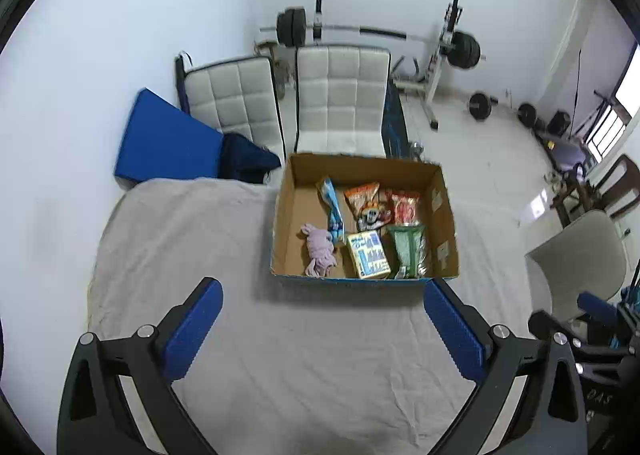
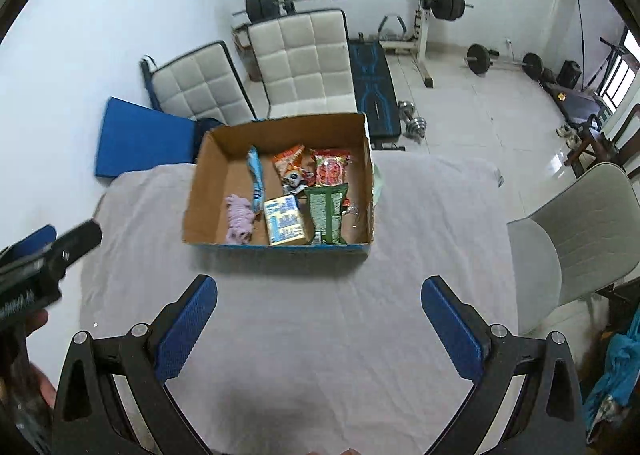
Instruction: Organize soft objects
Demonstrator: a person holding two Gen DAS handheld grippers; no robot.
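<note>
Both your jaws stand spread and hold nothing — left gripper (image 1: pixel 322 305) and right gripper (image 2: pixel 318 301) hover over bare cloth. The cardboard box (image 1: pixel 446 231) sits just ahead of the jaws, the lilac plush toy (image 1: pixel 319 249) inside among snack packets, likely gathered for sorting. The tabletop (image 2: pixel 304 355) wears a pale sheet — gym gear lines the far wall.

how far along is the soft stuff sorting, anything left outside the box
Looks mostly done: the cardboard box already holds the purple plush toy, snack packets such as the green one, and a small carton. Nothing is in hand: the left hand-held gripper and right hand-held gripper are both open and empty. No loose items show on the grey sheet, so little seems left.
</note>
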